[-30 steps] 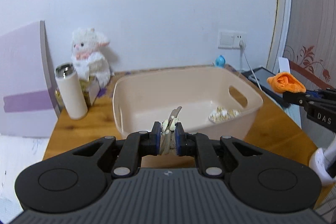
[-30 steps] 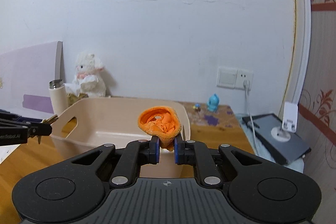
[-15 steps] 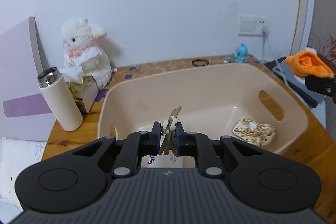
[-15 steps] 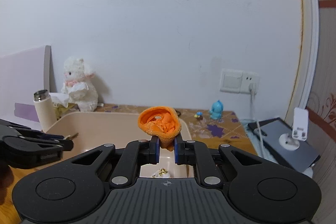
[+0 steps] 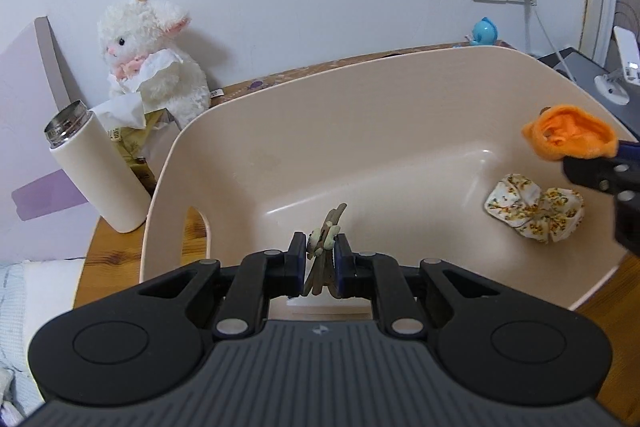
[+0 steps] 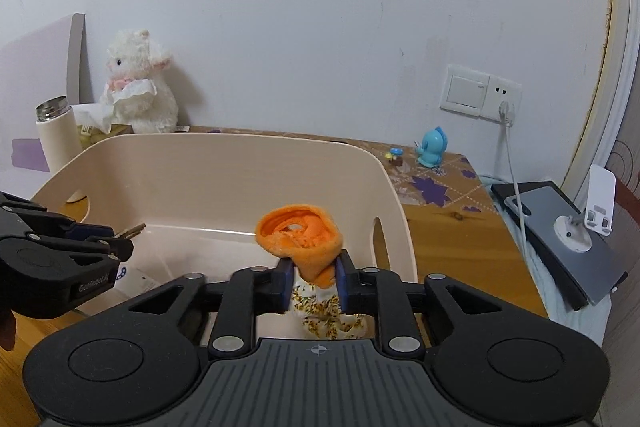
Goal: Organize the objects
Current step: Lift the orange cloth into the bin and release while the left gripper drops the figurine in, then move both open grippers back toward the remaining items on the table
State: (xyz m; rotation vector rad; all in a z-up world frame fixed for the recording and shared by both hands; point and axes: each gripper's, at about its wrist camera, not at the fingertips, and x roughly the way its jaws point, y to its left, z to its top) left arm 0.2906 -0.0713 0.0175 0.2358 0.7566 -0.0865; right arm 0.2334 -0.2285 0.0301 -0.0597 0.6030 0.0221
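My left gripper (image 5: 320, 261) is shut on a bunch of keys (image 5: 326, 245) and holds it over the near left part of the beige plastic tub (image 5: 280, 131). My right gripper (image 6: 312, 281) is shut on an orange cloth toy (image 6: 300, 237) and holds it over the tub's (image 6: 224, 147) right side. The orange toy also shows in the left wrist view (image 5: 570, 133). A floral fabric piece (image 5: 534, 213) lies on the tub floor under the right gripper. The left gripper with the keys (image 6: 130, 231) shows at the left of the right wrist view.
A white thermos (image 5: 96, 171), a tissue box (image 5: 134, 135) and a white plush lamb (image 5: 150, 61) stand left of the tub on the wooden table (image 6: 452, 239). A blue figurine (image 6: 432, 149), a wall socket with cable (image 6: 504, 107) and a tablet (image 6: 568, 231) are to the right.
Both grippers have moved forward and down over the tub, each still holding its object. The tub now fills more of both views.
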